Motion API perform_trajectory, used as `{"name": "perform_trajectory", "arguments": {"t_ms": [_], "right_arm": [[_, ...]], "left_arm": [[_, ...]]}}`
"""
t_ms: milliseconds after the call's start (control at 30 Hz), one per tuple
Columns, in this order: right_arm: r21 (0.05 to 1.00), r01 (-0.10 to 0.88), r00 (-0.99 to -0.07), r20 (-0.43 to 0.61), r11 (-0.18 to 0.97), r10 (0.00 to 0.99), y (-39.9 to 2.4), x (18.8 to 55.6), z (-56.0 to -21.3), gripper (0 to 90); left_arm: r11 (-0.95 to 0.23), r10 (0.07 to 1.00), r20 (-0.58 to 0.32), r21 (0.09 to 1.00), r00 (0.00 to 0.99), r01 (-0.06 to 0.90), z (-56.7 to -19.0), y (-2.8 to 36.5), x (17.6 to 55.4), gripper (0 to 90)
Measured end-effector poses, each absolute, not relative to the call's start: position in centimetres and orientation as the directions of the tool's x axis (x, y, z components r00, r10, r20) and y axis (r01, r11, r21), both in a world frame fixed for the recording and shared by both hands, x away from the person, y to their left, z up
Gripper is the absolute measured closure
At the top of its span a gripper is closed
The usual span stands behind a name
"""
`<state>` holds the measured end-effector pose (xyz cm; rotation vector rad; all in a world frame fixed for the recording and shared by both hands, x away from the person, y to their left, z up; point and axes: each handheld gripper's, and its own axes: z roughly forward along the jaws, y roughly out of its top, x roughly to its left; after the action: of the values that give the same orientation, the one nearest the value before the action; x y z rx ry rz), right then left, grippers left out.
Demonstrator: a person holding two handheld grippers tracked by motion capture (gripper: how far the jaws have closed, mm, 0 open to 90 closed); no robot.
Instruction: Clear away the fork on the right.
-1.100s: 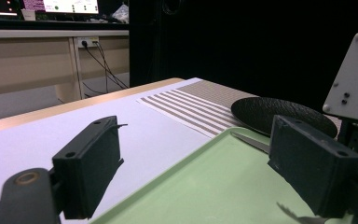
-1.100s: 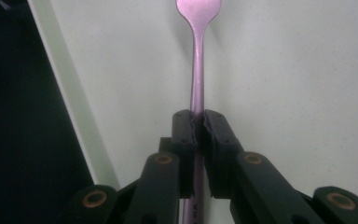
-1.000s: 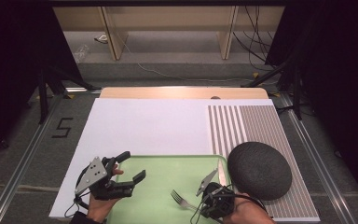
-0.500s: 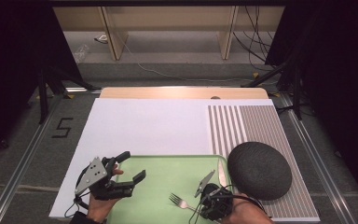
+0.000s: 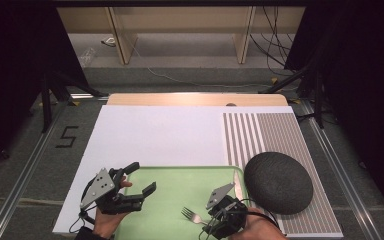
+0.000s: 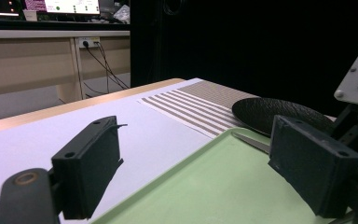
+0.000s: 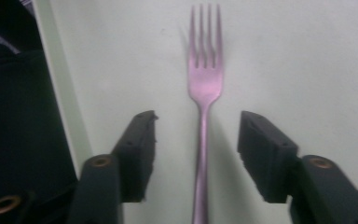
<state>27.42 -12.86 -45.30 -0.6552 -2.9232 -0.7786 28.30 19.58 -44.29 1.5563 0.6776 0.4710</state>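
Note:
A metal fork point(image 7: 205, 84) lies flat on the green tray point(image 5: 180, 168), tines away from my right gripper point(image 7: 198, 154). The right jaws have just been opening and now stand open on either side of the fork's handle, with clear gaps on both sides. In the high view the fork point(image 5: 192, 216) rests near the tray's front, with the right gripper point(image 5: 211, 223) just behind its handle. My left gripper point(image 5: 141, 178) hovers open over the tray's left edge, and nothing is between its pads point(image 6: 93, 168).
A dark grey domed dish point(image 5: 278, 182) sits on the striped mat point(image 5: 275, 135) right of the tray. A knife point(image 5: 237, 181) lies along the tray's right rim. White board point(image 5: 155, 135) stretches beyond the tray.
The right hand has barely shifted near the tray's front edge, and the fork lies in the same spot. The left gripper has not moved.

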Motion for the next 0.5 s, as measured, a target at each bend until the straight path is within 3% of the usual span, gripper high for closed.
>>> {"name": "perform_trajectory", "arguments": {"t_ms": [167,500], "right_arm": [[0.466,0.357,-0.932,0.114,0.81,0.345,-12.5,26.9,-45.6,70.8],[0.416,0.292,-0.954,0.069,0.861,0.29,-11.8,26.3,-46.3,87.2]], "left_arm": [[-0.013,0.666,-0.098,0.99,0.739,0.143,-44.3,19.6,28.3,16.0],[-0.014,0.664,-0.098,0.99,0.741,0.143,-44.3,19.6,28.3,16.0]]}}
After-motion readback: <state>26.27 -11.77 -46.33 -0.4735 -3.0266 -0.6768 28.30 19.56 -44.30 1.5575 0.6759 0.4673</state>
